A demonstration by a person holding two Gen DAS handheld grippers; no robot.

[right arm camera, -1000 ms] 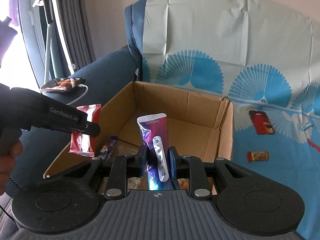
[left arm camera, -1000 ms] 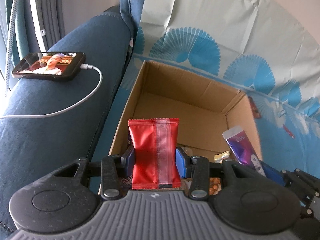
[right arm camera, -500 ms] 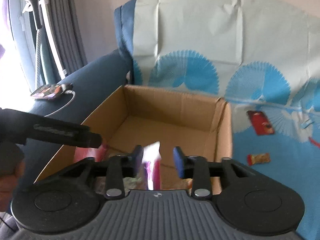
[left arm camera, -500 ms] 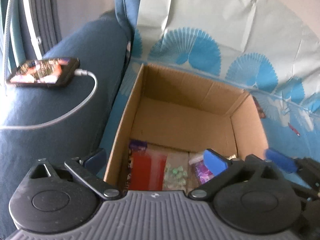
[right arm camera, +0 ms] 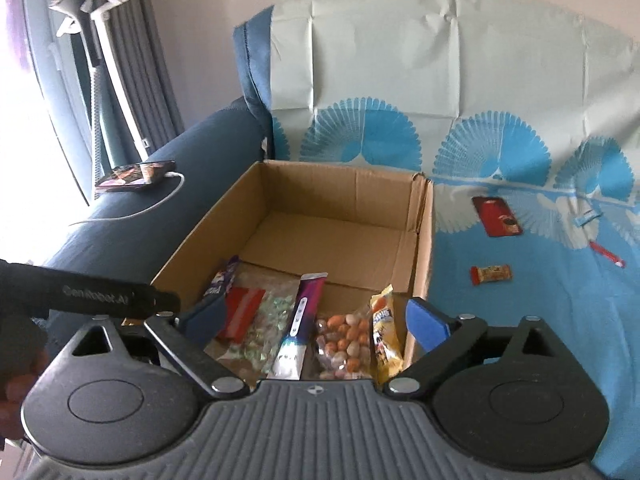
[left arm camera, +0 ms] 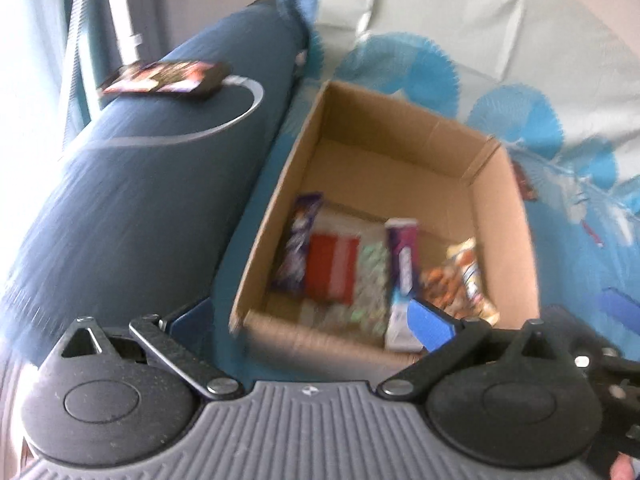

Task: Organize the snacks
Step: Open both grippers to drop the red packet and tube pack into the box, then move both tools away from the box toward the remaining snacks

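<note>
Jaws: both just opened, empty | grippers angled down over box (right arm camera: 422,256)

phone (right arm camera: 134,174) on armrest (right arm camera: 192,200), charging cable (right arm camera: 160,204), perhaps

The only text that can be read is "GenRobot.AI", in pale letters on the black body of the left gripper (right arm camera: 200,316), seen from the right wrist. The print on the snack packets in the cardboard box (right arm camera: 424,248) is too small and blurred to read.
</note>
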